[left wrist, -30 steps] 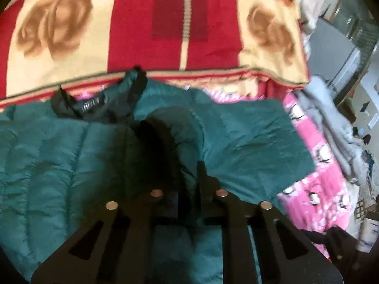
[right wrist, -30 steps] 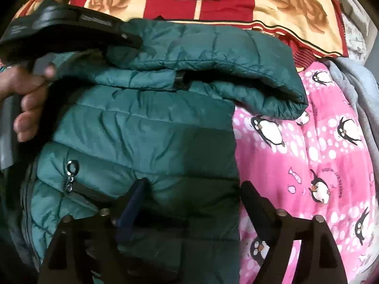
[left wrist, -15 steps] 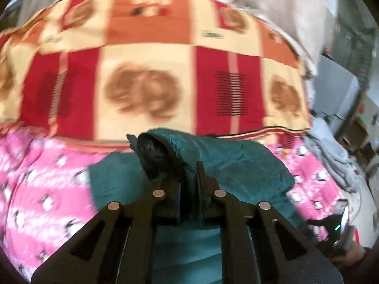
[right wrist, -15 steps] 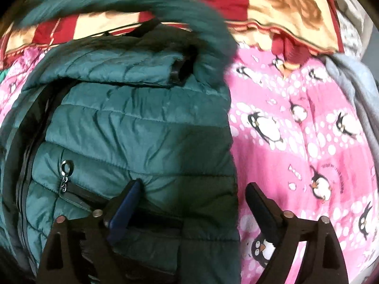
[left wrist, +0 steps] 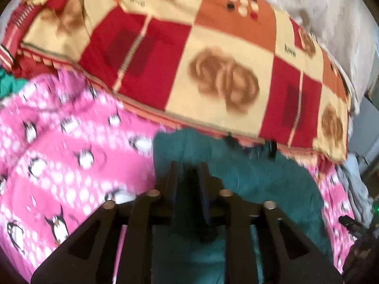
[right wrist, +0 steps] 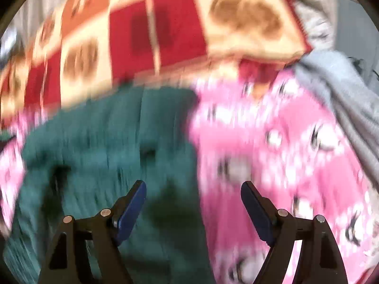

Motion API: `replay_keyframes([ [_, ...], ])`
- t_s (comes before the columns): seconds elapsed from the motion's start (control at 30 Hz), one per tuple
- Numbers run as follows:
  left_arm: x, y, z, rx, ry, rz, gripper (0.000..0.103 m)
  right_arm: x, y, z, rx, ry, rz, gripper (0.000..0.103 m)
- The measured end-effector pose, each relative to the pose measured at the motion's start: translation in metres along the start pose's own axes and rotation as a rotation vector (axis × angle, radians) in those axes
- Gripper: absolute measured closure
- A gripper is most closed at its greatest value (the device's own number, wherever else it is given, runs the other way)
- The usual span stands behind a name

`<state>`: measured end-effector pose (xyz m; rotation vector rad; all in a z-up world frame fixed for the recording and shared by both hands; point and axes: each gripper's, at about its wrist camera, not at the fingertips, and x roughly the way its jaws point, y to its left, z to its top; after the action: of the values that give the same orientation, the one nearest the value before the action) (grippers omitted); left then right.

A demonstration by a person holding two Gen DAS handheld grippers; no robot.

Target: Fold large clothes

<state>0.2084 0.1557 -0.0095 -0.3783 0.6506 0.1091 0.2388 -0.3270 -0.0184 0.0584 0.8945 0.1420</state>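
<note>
A dark green quilted jacket (left wrist: pixel 260 179) lies folded on the bed, seen in both wrist views and blurred in the right one (right wrist: pixel 106 142). My left gripper (left wrist: pixel 189 174) hangs over the jacket's left edge. Its jaws are opening: the fingers (left wrist: pixel 174 177) stand a little apart with a dark fold of the jacket still in the gap, no longer pinched. My right gripper (right wrist: pixel 194 189) hovers above the jacket's right edge, where it meets the sheet. Its jaws are wide and closing slightly, with nothing between the blue pads (right wrist: pixel 132 203).
A pink penguin-print sheet (left wrist: pixel 59 153) covers the bed around the jacket. A red and cream blanket with rose motifs (left wrist: pixel 213 71) is bunched behind it. Grey clothing (right wrist: pixel 343 94) lies heaped at the right. A bit of green cloth (left wrist: pixel 7 82) shows at the far left.
My left gripper carried its pinched part of the jacket across and over the jacket, then its jaws parted. My right gripper rose off the jacket's lower edge, staying wide.
</note>
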Motion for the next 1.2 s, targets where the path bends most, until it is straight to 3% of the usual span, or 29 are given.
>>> replay_keyframes([
  [0.07,0.006,-0.008,0.005,-0.007,-0.027,0.02,0.061,0.001,0.004,0.018,0.024,-0.08,0.022,0.03],
  [0.13,0.021,-0.023,0.006,0.015,-0.024,0.019,0.061,0.012,0.015,0.035,0.022,-0.127,0.064,0.048],
  [0.2,0.04,-0.032,0.001,0.019,0.008,0.012,0.061,0.028,0.028,0.049,0.018,-0.134,0.145,0.054],
  [0.3,0.074,-0.037,-0.015,0.033,0.094,0.072,0.061,0.054,0.053,0.061,-0.026,-0.121,0.205,0.055],
  [0.4,0.099,-0.028,-0.043,0.059,0.156,0.17,0.052,0.092,0.066,0.059,-0.12,-0.014,0.148,0.054],
  [0.47,0.098,-0.026,-0.053,0.058,0.154,0.181,0.052,0.122,0.061,0.048,-0.142,0.12,0.122,0.054],
  [0.6,0.092,-0.04,-0.063,0.115,0.139,0.246,0.052,0.136,0.045,0.04,-0.142,0.211,0.2,0.053],
  [0.77,0.092,-0.033,-0.061,0.077,0.145,0.2,0.046,0.13,0.041,0.049,-0.149,0.199,0.199,0.052],
  [0.9,0.092,-0.025,-0.059,0.031,0.153,0.138,0.04,0.098,0.038,0.09,-0.04,-0.069,0.189,0.052],
  [0.97,0.091,-0.027,-0.06,0.041,0.144,0.134,0.039,0.109,0.039,0.103,-0.027,-0.112,0.139,0.052],
  [1.03,0.091,-0.028,-0.061,0.048,0.137,0.139,0.039,0.134,0.039,0.106,-0.005,-0.075,0.093,0.052],
  [1.13,0.094,-0.032,-0.062,0.07,0.133,0.158,0.036,0.194,0.03,0.09,0.026,0.131,0.104,0.052],
  [1.2,0.095,-0.034,-0.063,0.083,0.132,0.175,0.036,0.2,0.025,0.086,0.042,0.142,0.116,0.052],
])
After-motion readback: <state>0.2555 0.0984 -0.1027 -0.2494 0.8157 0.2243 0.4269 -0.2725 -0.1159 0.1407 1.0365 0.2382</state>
